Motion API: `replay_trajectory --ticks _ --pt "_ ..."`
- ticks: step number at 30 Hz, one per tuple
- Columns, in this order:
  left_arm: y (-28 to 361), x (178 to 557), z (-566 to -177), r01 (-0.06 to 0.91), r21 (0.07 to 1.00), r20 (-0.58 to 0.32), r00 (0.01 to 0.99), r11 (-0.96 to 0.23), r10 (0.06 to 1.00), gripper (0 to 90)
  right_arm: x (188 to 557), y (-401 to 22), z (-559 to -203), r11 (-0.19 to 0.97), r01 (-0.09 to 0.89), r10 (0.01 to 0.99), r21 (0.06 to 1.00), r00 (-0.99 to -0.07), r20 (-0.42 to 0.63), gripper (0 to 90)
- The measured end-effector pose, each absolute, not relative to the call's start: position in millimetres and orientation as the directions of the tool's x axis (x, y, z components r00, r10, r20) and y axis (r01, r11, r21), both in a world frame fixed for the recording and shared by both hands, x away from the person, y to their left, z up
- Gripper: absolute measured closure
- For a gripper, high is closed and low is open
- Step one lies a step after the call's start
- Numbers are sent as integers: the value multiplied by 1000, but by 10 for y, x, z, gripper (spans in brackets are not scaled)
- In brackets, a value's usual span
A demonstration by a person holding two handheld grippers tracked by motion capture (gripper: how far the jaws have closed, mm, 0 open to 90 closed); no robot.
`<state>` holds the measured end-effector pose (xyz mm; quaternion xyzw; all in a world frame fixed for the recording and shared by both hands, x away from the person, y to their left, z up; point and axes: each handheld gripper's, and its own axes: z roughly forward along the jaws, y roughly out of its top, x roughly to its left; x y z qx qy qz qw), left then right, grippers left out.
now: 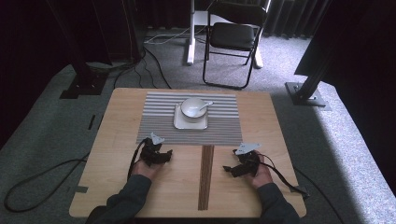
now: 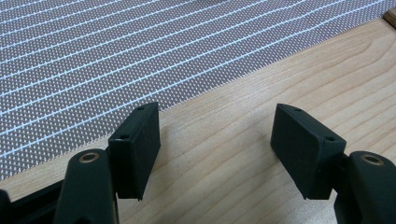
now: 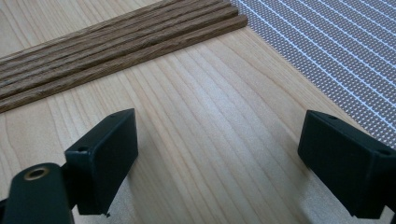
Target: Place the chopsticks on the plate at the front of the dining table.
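1. Two grippers rest near the front of the desk, both released and grasping nothing: the left gripper just short of the striped mat's near edge, the right gripper right of the bundle of wooden sticks.
2. Nearest thing to either is that bundle — its long axis runs near-to-far, its far end touching the mat. It lies just left of the right gripper, between the two hands, somewhat closer to the right one.
3. Farther off, the bowl with a spoon sits on a square plate at the mat's far middle.
4. Hard to make out — how many sticks there are; in the right gripper view the bundle is cut off at the left edge.
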<state>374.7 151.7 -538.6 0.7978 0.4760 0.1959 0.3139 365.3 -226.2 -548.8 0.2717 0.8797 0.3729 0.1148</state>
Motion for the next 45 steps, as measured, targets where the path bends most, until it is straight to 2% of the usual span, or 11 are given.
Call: replay_trajectory --ticks 5,7,11,37,45 --pt "1510 3735 -5364 647 679 14 461 -346 888 392 3651 -2261 -5489 573 393 565 719 -825 1 115" --pt "1505 3732 -5356 651 676 13 459 -346 888 442 3651 -2261 -5489 573 394 565 719 -825 1 116" --pt "1486 3721 -5345 650 672 24 461 -356 887 473 3652 -2261 -5489 573 394 566 719 -824 1 116" --pt "1368 3609 -5207 610 713 -10 502 -345 865 472 3652 -2262 -5489 573 394 566 719 -825 1 116" --pt "1317 3563 -5137 586 724 3 526 -364 851 472 3652 -2262 -5489 573 393 565 719 -825 0 116"
